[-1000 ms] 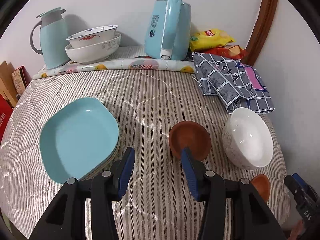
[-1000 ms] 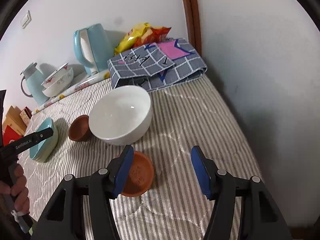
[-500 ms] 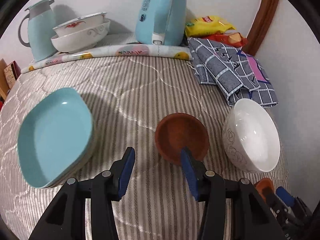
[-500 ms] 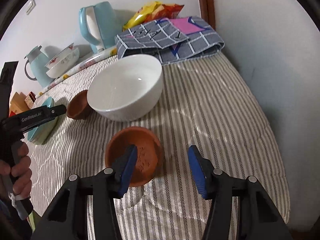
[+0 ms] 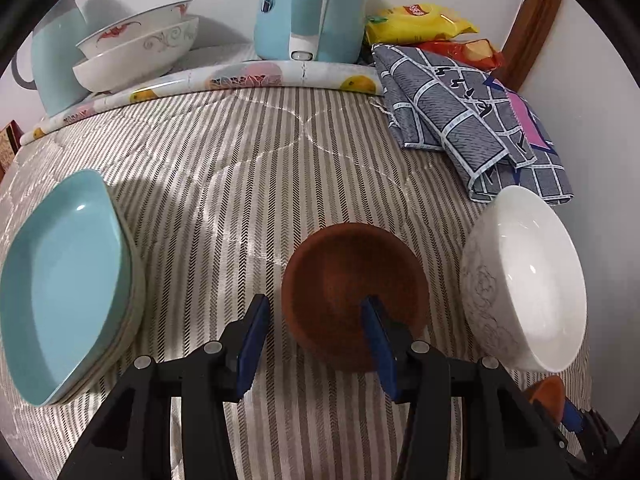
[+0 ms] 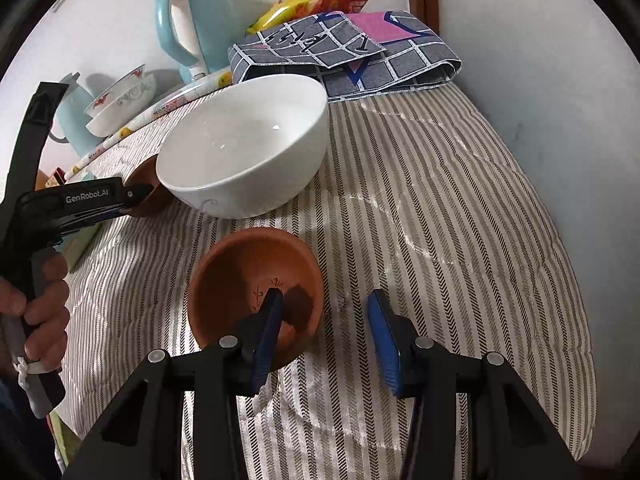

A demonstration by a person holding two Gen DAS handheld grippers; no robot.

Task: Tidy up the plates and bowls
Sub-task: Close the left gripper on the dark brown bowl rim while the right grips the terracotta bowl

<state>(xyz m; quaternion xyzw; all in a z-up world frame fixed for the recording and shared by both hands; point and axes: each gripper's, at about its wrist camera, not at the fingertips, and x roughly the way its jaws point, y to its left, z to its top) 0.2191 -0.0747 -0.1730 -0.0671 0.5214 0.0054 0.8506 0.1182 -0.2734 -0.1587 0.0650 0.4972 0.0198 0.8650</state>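
Bowls are lying apart on the striped quilt (image 5: 280, 152): dark brown bowl (image 5: 352, 276) at 9 o'clock of the white bowl (image 5: 528, 272), terracotta bowl (image 6: 256, 284) at 6 o'clock of it. Left gripper (image 5: 316, 336) is straddling the dark bowl's near wall, one finger inside, unclenched. Right gripper (image 6: 326, 332) is closing astride the terracotta rim, pads not yet pressing, probably so both small bowls can be nested.

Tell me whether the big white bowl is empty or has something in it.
Empty. The right wrist view looks straight into the white bowl and shows only a bare glossy inside; it stands upright on the striped cloth.
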